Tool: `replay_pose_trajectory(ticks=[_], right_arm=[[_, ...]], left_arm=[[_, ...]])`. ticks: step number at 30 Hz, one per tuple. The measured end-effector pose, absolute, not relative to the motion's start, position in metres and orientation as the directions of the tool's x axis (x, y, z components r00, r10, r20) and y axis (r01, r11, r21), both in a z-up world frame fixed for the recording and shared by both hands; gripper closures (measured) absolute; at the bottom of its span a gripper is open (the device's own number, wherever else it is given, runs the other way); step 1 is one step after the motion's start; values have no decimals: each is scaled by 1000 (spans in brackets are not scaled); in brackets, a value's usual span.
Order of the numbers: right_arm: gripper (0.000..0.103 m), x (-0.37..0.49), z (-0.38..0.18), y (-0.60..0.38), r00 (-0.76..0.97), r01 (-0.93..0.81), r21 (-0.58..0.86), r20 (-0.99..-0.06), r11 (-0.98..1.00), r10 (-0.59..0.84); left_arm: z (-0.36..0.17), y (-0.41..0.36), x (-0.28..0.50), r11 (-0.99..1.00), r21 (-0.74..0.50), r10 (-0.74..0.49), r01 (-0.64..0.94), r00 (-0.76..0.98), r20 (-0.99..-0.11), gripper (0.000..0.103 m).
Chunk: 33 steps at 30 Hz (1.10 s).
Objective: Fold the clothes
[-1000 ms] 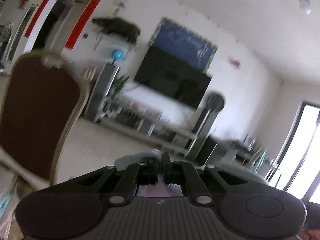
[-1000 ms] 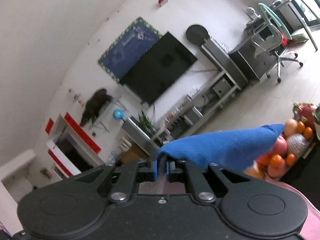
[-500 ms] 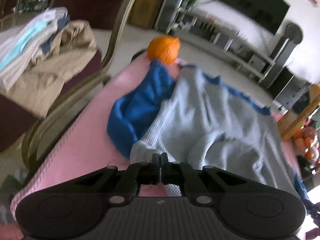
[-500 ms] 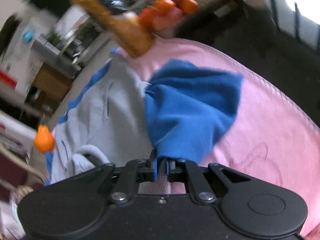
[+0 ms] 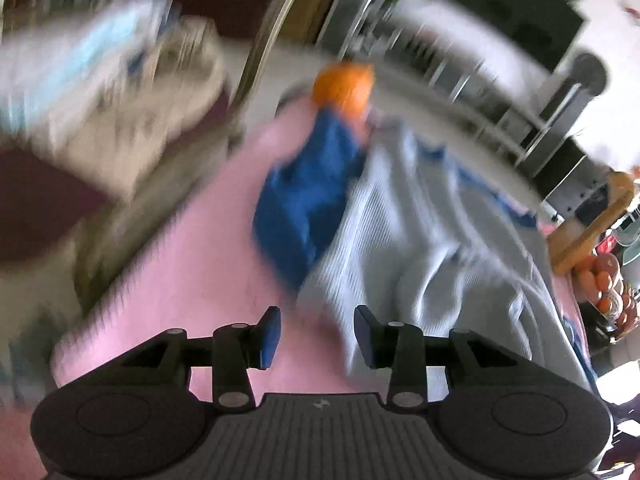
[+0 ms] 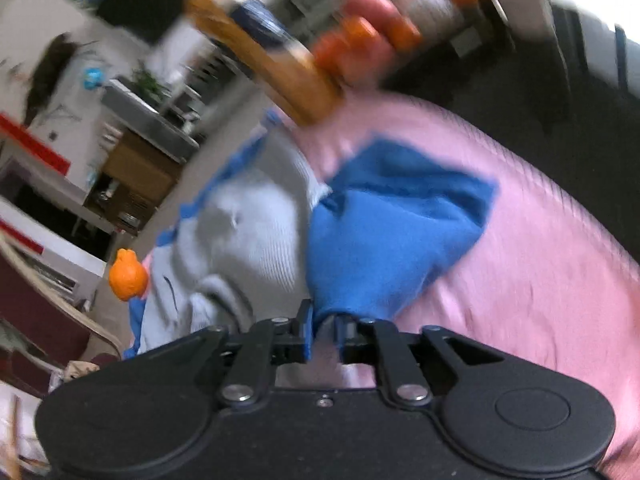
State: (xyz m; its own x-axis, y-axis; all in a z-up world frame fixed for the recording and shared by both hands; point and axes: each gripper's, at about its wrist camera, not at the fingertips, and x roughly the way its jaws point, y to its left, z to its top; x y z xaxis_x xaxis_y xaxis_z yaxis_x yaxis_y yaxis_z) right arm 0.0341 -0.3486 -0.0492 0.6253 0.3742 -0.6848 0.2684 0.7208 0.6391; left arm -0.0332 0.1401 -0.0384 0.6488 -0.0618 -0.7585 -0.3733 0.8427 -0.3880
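Observation:
A pale grey-blue knit top (image 5: 420, 240) with bright blue sleeves lies rumpled on a pink cloth (image 5: 192, 260) that covers the table. My left gripper (image 5: 316, 336) hovers low over the near hem, its jaws opening. The hem's corner lies loose between the pads, which do not press it. In the right wrist view the top's body (image 6: 256, 232) spreads to the left and one blue sleeve (image 6: 392, 240) fans out ahead. My right gripper (image 6: 323, 330) has its jaws opening, with the sleeve's bunched tip still between the fingertips.
An orange toy (image 5: 344, 84) sits at the table's far end beside the other blue sleeve (image 5: 304, 208). A chair at the left holds piled clothes (image 5: 100, 80). Fruit (image 6: 380, 32) and a tan packet (image 6: 280, 68) stand at the right edge. Both views are blurred.
Both grippers came down from facing the room to the table, laying the top on the pink cloth. The left jaws have parted wide and let the hem go. The right jaws have begun to part.

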Motion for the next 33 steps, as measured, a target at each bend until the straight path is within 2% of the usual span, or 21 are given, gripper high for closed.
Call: replay_pose_trajectory(ticks=[2, 4, 7, 11, 14, 16, 17, 18, 20, 22, 25, 29, 31, 33], right_arm=[[75, 31, -58, -359, 606, 314, 680, -681, 663, 411], [54, 30, -65, -368, 594, 343, 706, -674, 620, 439], [44, 31, -73, -372, 569, 370, 709, -683, 600, 457], [38, 35, -82, -369, 553, 398, 702, -697, 591, 456], [35, 41, -86, -367, 572, 403, 701, -695, 589, 435], [35, 47, -87, -363, 581, 398, 696, -696, 597, 423], [35, 50, -87, -361, 583, 394, 693, -696, 604, 418], [36, 53, -88, -356, 579, 388, 683, -703, 619, 413], [53, 56, -85, -345, 578, 370, 628, -733, 685, 360], [79, 56, -77, -339, 613, 352, 576, -738, 738, 283], [84, 47, -57, -346, 690, 326, 606, -677, 725, 256], [87, 24, -33, -358, 736, 284, 676, -608, 680, 297], [87, 12, -24, -362, 746, 280, 644, -612, 712, 260], [87, 7, -25, -364, 723, 303, 594, -653, 745, 227]], left_arm=[[-50, 146, -28, 807, -438, -112, -395, 626, -771, 59], [-58, 149, -21, 780, -467, -141, -415, 611, -779, 57], [-66, 149, -4, 748, -494, -165, -444, 596, -786, 55], [-78, 147, 16, 722, -512, -162, -465, 605, -779, 56], [-87, 147, 24, 701, -524, -150, -484, 618, -772, 61], [-88, 149, 27, 694, -527, -137, -491, 629, -765, 70], [-88, 150, 28, 692, -528, -130, -492, 635, -761, 72], [-87, 151, 30, 690, -527, -118, -496, 641, -758, 84], [-82, 153, 30, 684, -521, -86, -510, 652, -753, 90], [-65, 150, 23, 707, -506, -52, -494, 677, -734, 92], [-29, 146, 4, 753, -486, -8, -443, 733, -681, 93], [14, 144, -31, 804, -454, 24, -385, 784, -621, 93], [13, 143, -42, 816, -425, 34, -393, 766, -642, 93], [-7, 137, -42, 836, -353, 62, -420, 711, -701, 92]])
